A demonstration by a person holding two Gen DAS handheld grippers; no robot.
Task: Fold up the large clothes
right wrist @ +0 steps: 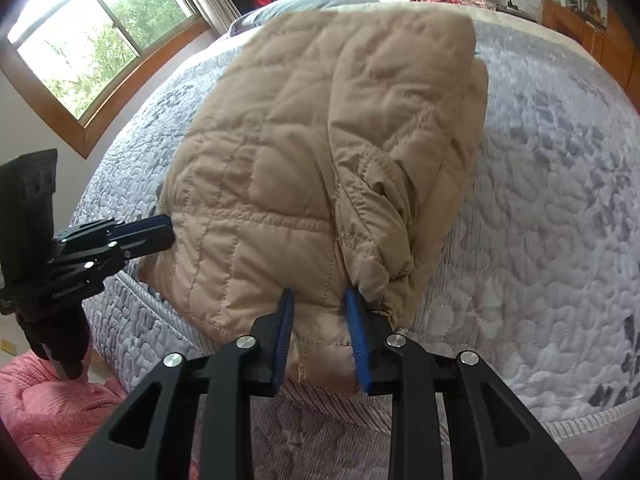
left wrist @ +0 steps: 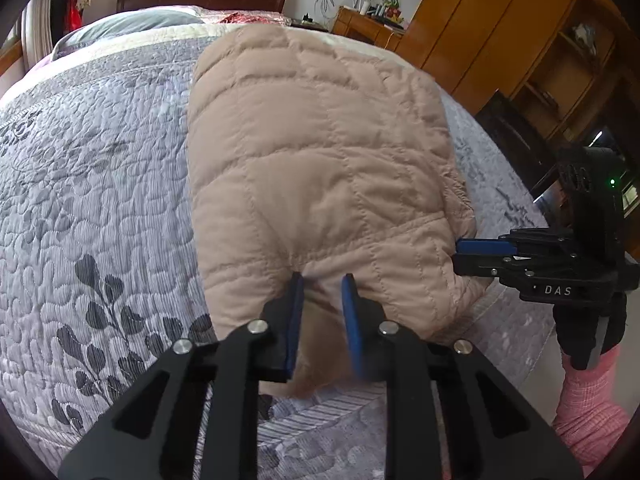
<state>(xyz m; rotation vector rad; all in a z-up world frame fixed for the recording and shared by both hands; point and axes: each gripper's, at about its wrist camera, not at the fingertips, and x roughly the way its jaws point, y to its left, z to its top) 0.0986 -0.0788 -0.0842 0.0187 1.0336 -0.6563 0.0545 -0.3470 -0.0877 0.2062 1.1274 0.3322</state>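
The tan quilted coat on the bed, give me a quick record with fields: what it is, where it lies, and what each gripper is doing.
garment: tan quilted coat, folded into a long padded bundle
surface: grey floral bedspread
position: near end at the bed's edge
left gripper: fingers straddle the near hem, fabric between them
right gripper: fingers straddle the near hem, fabric between them
jaws: partly closed around fabric; firm grip cannot be told
background: window, wooden wardrobe

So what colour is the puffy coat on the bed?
The coat is light tan, quilted; the right wrist view shows it best.
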